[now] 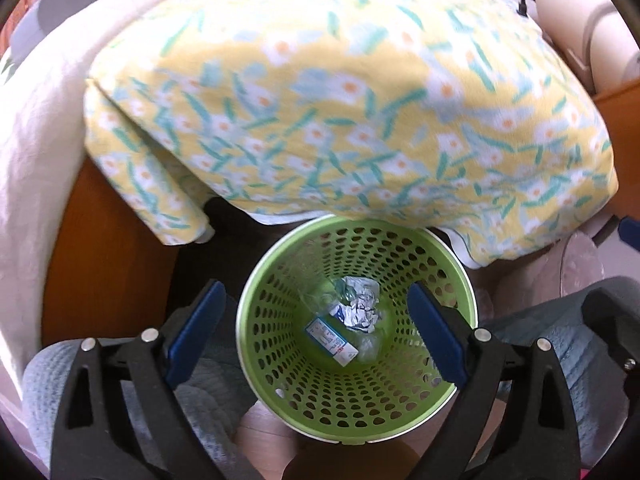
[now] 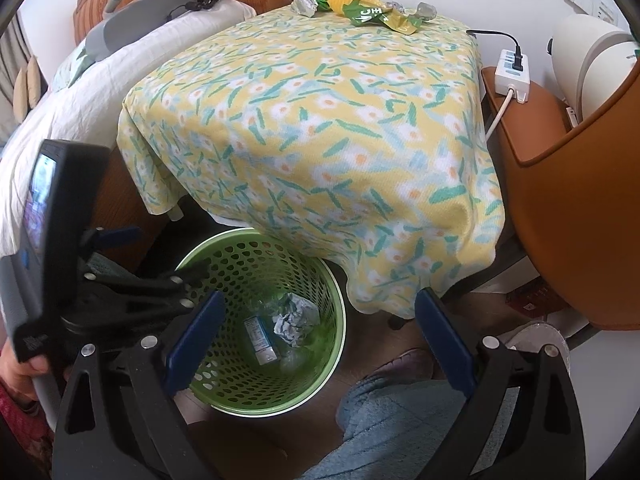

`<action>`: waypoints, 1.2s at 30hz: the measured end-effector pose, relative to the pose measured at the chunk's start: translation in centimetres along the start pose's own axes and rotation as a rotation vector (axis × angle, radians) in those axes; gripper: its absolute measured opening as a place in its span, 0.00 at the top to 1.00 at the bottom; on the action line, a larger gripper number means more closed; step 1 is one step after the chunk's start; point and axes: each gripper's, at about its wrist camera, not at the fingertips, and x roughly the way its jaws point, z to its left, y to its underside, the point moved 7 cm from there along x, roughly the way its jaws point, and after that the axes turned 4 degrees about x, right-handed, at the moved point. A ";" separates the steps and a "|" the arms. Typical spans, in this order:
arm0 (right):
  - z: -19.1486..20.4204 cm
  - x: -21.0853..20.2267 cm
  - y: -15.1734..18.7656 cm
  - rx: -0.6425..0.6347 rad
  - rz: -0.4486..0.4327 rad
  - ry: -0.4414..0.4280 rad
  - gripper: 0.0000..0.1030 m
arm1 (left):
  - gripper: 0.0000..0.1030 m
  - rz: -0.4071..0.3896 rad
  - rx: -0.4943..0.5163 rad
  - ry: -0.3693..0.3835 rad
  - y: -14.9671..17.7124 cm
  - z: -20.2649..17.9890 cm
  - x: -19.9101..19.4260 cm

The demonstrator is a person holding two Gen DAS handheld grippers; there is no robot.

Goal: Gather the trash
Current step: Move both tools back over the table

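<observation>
A green perforated waste basket (image 1: 460,280) stands on the floor below the table; it also shows in the right wrist view (image 2: 332,292). Inside lie a crumpled paper ball (image 1: 360,308), a small printed carton (image 1: 332,340) and clear wrap. My left gripper (image 1: 316,332) is open and empty, hovering over the basket mouth. My right gripper (image 2: 320,344) is open and empty, above the basket's right rim. The left gripper's body (image 2: 132,292) shows in the right wrist view. On the table's far edge lie a green-yellow snack wrapper (image 2: 360,6) and crumpled foil pieces (image 2: 304,4).
A yellow floral cloth (image 2: 320,120) covers the table and overhangs the basket. A white bed (image 2: 80,92) is at the left. A brown chair (image 2: 560,200), a power strip (image 2: 514,72) and a white appliance (image 2: 592,52) are at the right. Blue-grey fabric (image 2: 400,420) lies low in front.
</observation>
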 end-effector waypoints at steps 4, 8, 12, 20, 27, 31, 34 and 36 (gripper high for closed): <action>0.2 0.0 -0.2 -0.002 -0.003 0.000 0.08 | 0.14 -0.027 -0.021 -0.012 -0.3 0.8 -1.4; 0.2 -0.1 -0.4 -0.001 -0.006 -0.001 0.08 | 0.14 -0.050 -0.035 -0.019 -0.8 1.5 -2.6; 0.2 -0.5 -1.2 -0.006 -0.024 0.007 0.08 | 0.13 -0.105 -0.047 -0.025 -2.0 2.3 -4.6; 0.0 -1.7 -6.6 -0.030 -0.126 0.031 0.02 | 0.07 -0.252 -0.045 -0.070 -7.2 4.7 -9.5; -0.7 -1.1 -14.9 -0.020 -0.216 0.032 0.02 | 0.07 -0.331 -0.058 -0.069 -13.7 6.3 -10.5; -2.0 0.6 -20.1 0.020 -0.243 0.008 0.02 | 0.07 -0.362 -0.058 -0.064 -17.9 6.5 -9.6; -3.0 2.5 -23.6 0.045 -0.246 0.010 0.02 | 0.07 -0.374 -0.066 -0.044 -21.1 6.3 -8.2; -3.6 3.7 -25.5 0.065 -0.239 0.009 0.02 | 0.07 -0.385 -0.071 -0.032 -23.2 6.1 -7.2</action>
